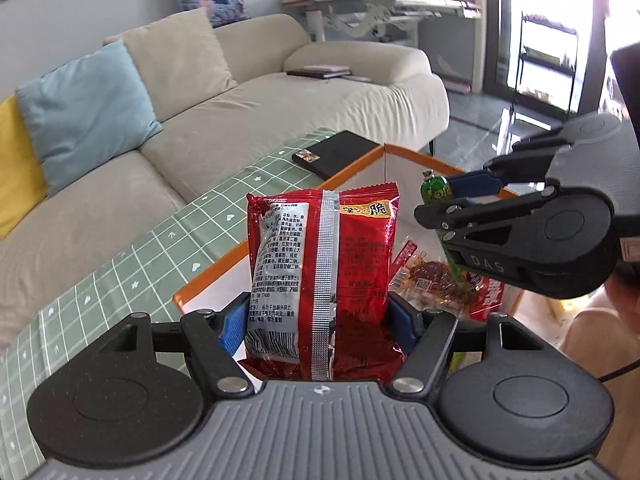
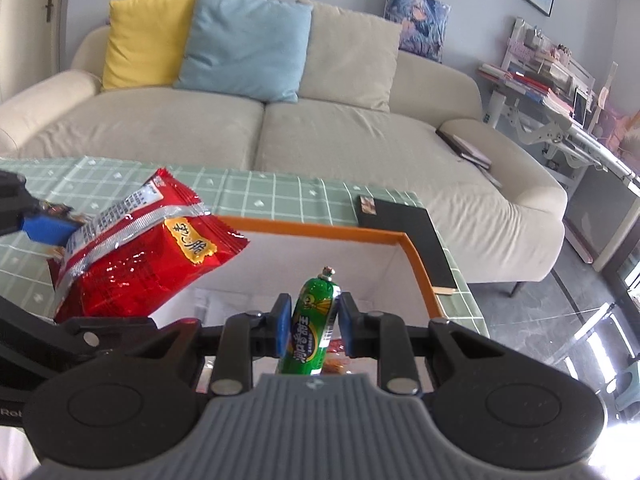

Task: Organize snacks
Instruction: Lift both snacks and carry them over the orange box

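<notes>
Left tool [image 1: 320,322] clamped on red snack packet [image 1: 320,264], right tool [image 2: 314,326] clamped on green sausage stick [image 2: 314,320], both above orange-rimmed box [image 2: 416,252] on green-checked desk [image 2: 260,196]; wrapped snacks [image 1: 432,280] inside.

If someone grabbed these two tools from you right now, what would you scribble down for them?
Left gripper: shut on the red bag, held above the near edge of the box.
Right gripper: shut on the green sausage, also held over the box.
Box: orange-rimmed, sits on the green checked table. A few snack packets already lie inside.
Done: both snacks picked up and brought to the box.
Left: lower each one in, open the jaws, then look for more snacks; none show outside the box in these views.
</notes>
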`<state>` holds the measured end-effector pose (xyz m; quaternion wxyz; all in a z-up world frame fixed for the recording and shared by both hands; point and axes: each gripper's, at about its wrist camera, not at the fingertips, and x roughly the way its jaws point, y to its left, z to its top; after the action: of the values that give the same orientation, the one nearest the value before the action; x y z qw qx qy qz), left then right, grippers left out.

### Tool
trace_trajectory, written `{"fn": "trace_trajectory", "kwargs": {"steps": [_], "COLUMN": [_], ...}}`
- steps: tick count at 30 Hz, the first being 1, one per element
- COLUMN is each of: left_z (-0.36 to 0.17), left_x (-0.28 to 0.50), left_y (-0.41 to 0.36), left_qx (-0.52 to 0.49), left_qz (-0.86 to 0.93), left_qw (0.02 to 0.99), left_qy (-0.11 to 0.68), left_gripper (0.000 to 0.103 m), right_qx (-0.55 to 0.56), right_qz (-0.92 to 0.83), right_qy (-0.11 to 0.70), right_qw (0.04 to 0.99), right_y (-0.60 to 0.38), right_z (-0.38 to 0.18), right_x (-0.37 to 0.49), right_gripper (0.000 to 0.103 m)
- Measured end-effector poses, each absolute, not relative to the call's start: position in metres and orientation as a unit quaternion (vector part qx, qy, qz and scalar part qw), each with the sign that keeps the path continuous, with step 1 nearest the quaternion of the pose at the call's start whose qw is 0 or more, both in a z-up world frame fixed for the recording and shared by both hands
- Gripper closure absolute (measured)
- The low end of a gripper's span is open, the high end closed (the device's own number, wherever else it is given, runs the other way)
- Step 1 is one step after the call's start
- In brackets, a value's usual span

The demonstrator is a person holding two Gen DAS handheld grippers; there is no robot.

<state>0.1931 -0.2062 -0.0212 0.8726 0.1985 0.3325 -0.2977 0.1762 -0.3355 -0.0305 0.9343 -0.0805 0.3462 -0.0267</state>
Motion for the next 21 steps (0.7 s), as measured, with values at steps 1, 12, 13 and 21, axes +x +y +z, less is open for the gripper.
{"fn": "trace_trajectory", "kwargs": {"steps": [1,12,13,21], "left_z": [-0.024,-0.060,-0.063,-0.076], "left_x": [0.194,0.207,0.209,0.211], "left_y": [-0.209,-0.235,-0.236,-0.239], "left_qx": [0.206,0.240,0.237,0.251], "left_qz": [-0.299,-0.332,-0.330,-0.321], "left_qw": [0.870,0.835,0.833,0.819], "left_qy": [0.332,0.368,0.376,0.405], "left_gripper": [0.023,0.022,0.022,0.021], "right_qx": [-0.083,-0.088,-0.088,-0.089], "right_qz": [-0.029,-0.043,-0.044,-0.049], "right_qy": [0.350,0.400,0.407,0.413], "right_qw": [0.933,0.911,0.908,0.905], "right_y": [-0.337,-0.350,-0.351,-0.351], "right_z": [-0.033,-0.066,-0.070,-0.076], "right_x": [0.180,0.207,0.210,0.218], "right_gripper": [0.081,0.081,0.081,0.081]}}
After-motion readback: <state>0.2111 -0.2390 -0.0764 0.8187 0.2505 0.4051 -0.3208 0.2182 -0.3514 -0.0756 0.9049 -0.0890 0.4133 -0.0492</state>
